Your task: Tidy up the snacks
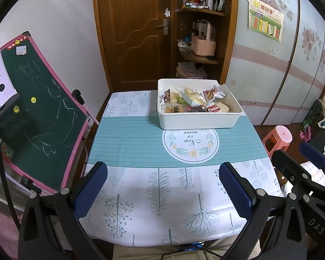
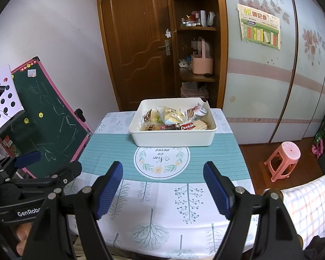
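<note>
A white rectangular bin [image 1: 197,120] [image 2: 173,138] stands at the far side of the table and holds several wrapped snacks, among them a red Cookie pack [image 1: 213,109] [image 2: 187,127] and a pale bread bag [image 1: 192,96] [image 2: 172,113]. My left gripper [image 1: 163,173] hovers open over the near part of the table with nothing between its blue pads. My right gripper [image 2: 163,173] is likewise open and empty, well short of the bin. In the left wrist view the right gripper's fingers [image 1: 312,153] show at the right edge; the left gripper's body [image 2: 28,162] appears at the left of the right wrist view.
The table wears a cloth [image 1: 140,143] [image 2: 110,149] with a teal band and tree prints. A green chalkboard easel [image 1: 39,117] [image 2: 47,121] leans at the left. A pink stool [image 1: 278,137] [image 2: 285,158] stands at the right. A wooden door and corner shelves [image 1: 201,34] are behind.
</note>
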Available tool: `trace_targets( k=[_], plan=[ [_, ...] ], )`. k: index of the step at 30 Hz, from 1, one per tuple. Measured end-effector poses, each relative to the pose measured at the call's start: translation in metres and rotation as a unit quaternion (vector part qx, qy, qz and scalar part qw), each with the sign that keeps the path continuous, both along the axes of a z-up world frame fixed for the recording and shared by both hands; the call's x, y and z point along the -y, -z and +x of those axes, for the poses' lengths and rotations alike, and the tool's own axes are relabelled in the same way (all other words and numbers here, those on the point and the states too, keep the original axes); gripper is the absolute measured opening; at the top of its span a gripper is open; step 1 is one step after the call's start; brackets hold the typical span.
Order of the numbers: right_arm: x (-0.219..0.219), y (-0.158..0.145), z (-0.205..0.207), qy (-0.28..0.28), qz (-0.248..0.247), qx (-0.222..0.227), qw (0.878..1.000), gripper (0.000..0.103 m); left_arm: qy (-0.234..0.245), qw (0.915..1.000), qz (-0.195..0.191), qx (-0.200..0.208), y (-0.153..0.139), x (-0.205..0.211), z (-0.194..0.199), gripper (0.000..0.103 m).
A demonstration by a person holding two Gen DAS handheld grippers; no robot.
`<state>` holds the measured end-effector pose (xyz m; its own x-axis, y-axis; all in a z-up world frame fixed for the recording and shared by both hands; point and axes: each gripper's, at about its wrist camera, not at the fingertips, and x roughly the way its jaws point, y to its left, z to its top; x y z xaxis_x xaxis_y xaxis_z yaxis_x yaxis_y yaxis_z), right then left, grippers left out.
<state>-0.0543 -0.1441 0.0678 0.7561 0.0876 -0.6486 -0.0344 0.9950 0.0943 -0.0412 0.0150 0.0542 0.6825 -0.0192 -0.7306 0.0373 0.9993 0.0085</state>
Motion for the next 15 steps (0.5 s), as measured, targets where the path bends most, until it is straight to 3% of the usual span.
trace_targets(
  k=[15],
  plan=[
    [-0.0056, 0.0023, -0.0026, -0.001, 0.001, -0.005, 1.0, 0.077, 0.003, 1.0, 0.0, -0.009, 0.0054, -0.0034, 0.0006, 0.102]
  ],
)
